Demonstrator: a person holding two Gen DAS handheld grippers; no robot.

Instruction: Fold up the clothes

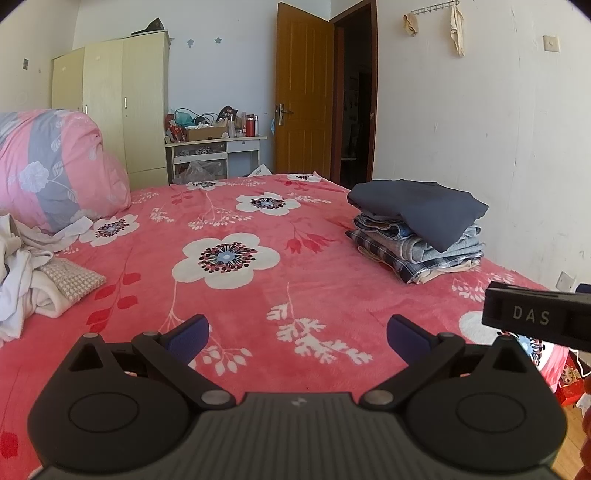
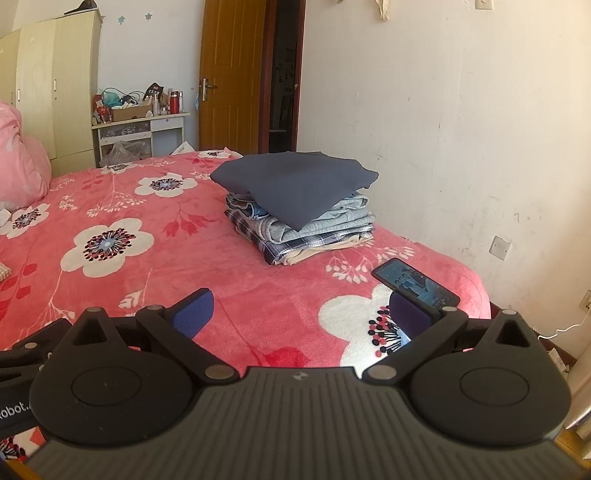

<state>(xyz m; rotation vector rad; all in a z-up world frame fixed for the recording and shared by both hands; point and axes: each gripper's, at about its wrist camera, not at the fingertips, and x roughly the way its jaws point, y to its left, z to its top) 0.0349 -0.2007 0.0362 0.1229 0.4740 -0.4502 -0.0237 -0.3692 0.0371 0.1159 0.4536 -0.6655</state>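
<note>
Bedroom interior, daylit, seen from two low viewpoints over a bed.

Bed w/ red floral blanket (image 1: pixel 258 266) fills foreground; rolled pink-and-grey quilt (image 1: pixel 55 166) at left. Pale yellow wardrobe (image 1: pixel 122 110) against far wall, next to a white desk (image 1: pixel 218 147) cluttered w/ box, bottles, bags. Brown wooden door (image 1: pixel 303 92) stands open onto a dark hallway. Scuffed off-white wall (image 2: pixel 461 129) at right carries a hook rail (image 1: pixel 436 7) w/ hanging cloths, a light switch (image 1: pixel 551 44) and a low socket plate (image 2: pixel 499 247). Sunlight falls on wall and bed edge; wood floor (image 1: pixel 572 424) visible at lower right.
</note>
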